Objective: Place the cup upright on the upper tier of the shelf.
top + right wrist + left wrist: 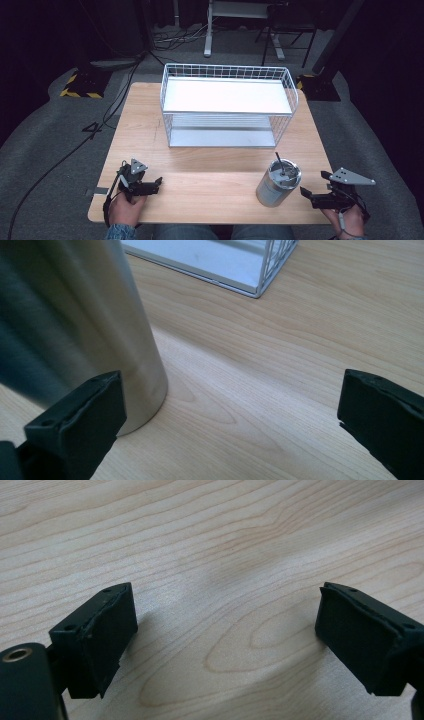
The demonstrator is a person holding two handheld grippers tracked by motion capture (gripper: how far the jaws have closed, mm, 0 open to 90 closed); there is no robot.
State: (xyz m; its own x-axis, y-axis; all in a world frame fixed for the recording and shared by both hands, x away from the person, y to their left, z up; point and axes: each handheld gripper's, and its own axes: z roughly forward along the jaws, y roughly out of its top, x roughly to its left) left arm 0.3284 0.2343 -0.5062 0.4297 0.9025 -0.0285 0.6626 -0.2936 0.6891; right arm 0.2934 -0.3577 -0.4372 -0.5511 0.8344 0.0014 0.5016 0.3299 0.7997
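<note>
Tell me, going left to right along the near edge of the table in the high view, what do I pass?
Left gripper → steel cup → right gripper, all on or over the table.

Black grippers, grey plates, denim cuff (pixel 120 232)

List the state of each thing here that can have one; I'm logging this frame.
Steel tumbler: upright on the table, lid on, straw in, not held.
Wire rack: upright, both shelves bare.
Left gripper: open, nothing between its jaws.
Right gripper: open, beside the tumbler.
</note>
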